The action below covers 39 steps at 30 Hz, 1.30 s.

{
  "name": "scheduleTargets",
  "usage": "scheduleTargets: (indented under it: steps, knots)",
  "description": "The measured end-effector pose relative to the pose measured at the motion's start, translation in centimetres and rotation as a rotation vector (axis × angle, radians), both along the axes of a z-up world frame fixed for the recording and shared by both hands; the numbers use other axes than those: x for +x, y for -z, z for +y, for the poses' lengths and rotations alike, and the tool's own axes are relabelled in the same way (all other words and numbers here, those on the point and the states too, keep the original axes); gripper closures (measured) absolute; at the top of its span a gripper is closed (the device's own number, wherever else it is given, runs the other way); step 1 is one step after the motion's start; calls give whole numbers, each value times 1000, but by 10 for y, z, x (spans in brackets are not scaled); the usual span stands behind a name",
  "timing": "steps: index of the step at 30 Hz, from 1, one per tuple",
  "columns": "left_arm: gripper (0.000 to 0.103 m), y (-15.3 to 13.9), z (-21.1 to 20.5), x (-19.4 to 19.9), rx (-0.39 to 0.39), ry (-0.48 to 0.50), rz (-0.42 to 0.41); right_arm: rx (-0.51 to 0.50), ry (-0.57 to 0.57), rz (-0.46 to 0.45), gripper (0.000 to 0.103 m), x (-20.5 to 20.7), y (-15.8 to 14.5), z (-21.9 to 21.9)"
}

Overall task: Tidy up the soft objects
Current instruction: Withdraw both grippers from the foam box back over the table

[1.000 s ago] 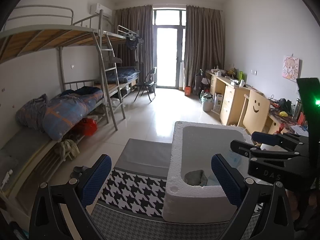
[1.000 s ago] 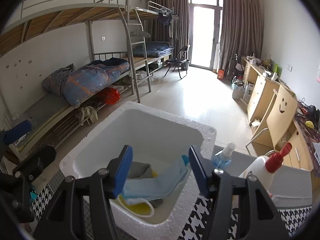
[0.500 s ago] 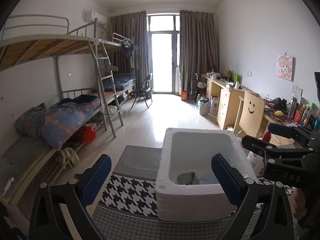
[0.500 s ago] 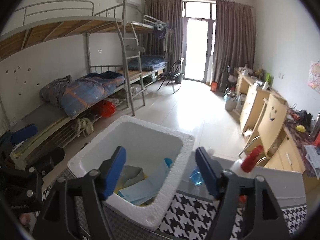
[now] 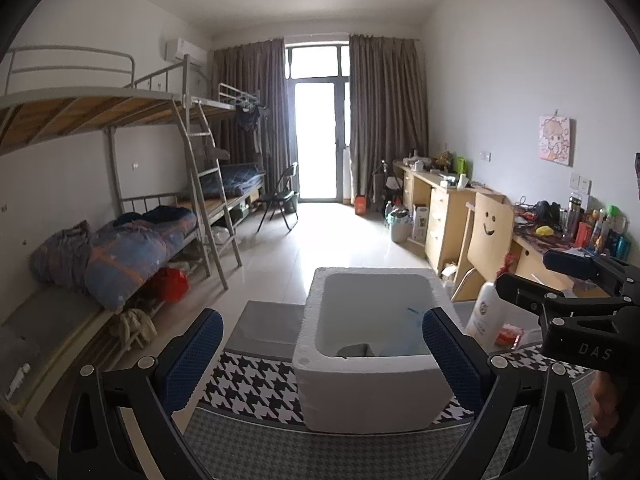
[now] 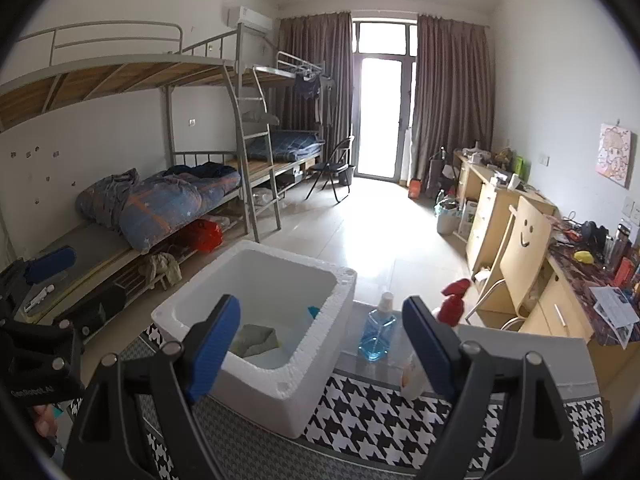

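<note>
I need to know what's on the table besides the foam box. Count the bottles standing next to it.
2. A blue-liquid bottle stands just right of the foam box; a white spray bottle with a red trigger stands further right, partly behind the right gripper's finger. Others may be hidden.

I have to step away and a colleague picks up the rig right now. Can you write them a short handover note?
Left claw: open, empty, held back from the foam box.
Right claw: open, empty, above the box's near rim.
Inside the box: a grey-green cloth and some light blue soft items.
Beside the box on the table: blue liquid bottle and red-capped white bottle, not soft.
Done: the soft items seen are boxed.
Left: no loose soft item shows on the table; check outside the views.
</note>
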<state>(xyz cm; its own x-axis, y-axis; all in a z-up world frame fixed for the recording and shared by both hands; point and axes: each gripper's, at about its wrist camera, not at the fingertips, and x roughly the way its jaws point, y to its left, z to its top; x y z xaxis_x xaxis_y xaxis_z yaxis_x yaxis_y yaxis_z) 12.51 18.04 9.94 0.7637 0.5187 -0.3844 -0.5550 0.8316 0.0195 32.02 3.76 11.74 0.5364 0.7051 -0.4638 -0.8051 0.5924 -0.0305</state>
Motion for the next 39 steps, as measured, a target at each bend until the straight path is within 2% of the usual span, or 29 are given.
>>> scheduleTargets:
  steps: [15, 39]
  knots:
    - [2, -12, -43, -27, 59, 52, -35, 49, 19, -30, 17, -36, 1, -54]
    - [1, 14, -83, -51, 38, 140, -67, 129, 81, -64, 13, -76, 17, -127]
